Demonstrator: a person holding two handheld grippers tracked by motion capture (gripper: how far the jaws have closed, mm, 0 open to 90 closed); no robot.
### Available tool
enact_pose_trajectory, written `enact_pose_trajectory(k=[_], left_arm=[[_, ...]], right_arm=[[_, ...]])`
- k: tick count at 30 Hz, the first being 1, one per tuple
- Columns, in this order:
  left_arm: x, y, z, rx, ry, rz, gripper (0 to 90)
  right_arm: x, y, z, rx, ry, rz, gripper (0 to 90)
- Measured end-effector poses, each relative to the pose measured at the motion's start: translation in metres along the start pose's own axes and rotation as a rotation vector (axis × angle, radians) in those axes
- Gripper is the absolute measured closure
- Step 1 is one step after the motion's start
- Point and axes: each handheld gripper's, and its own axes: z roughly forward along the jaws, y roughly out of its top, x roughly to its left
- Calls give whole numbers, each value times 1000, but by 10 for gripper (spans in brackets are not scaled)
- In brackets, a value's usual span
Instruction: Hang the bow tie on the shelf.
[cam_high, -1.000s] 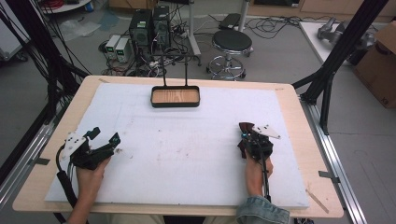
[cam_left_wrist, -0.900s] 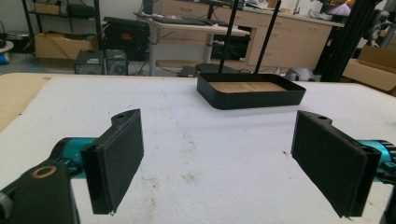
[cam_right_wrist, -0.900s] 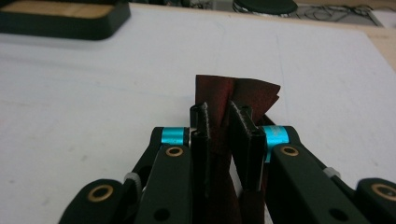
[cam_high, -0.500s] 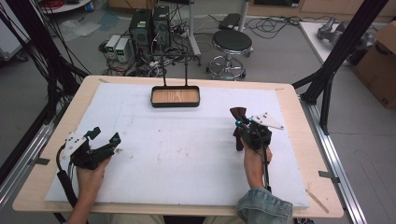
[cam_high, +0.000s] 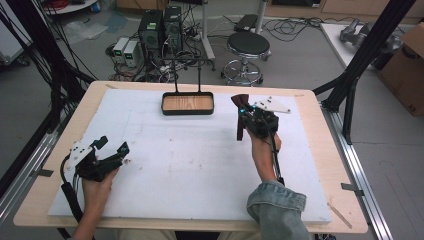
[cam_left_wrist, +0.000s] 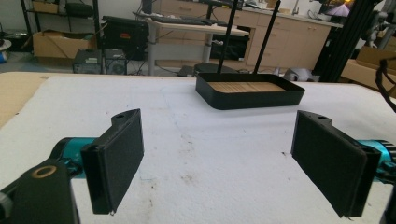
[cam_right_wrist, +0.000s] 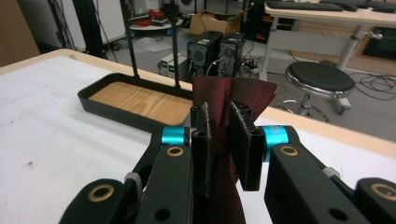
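Note:
A dark red cloth (cam_right_wrist: 219, 98) is pinched between the jaws of my right gripper (cam_right_wrist: 218, 122), which is shut on it; one end sticks up above the jaws and the rest hangs below. In the high view the right gripper (cam_high: 243, 107) is raised over the white mat, right of a black tray (cam_high: 188, 111) with a wooden floor and two upright rods. The cloth (cam_high: 240, 126) dangles beneath it. My left gripper (cam_high: 111, 146) rests at the mat's left side, open with nothing between its pads (cam_left_wrist: 122, 154). The tray (cam_left_wrist: 243, 99) lies ahead of it.
A white mat (cam_high: 190, 165) covers most of the wooden table (cam_high: 320, 150). Black frame posts (cam_high: 360, 55) stand at the table's corners. Behind the table are a stool (cam_high: 248, 45) and computer towers (cam_high: 161, 27) on the floor.
My right gripper has moved forward and left toward the tray, carrying the red cloth. The left gripper has stayed put.

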Motion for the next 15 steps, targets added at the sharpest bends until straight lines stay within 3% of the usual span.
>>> enact_pose_trajectory(k=[7,15], left_arm=[[0,0,0,-1,3,-6,174],[1,0,1,-4,3,-12,175]], right_arm=[[10,32,17,-51,55,-50,788],[21,55,39,-77,110,-62,788]])
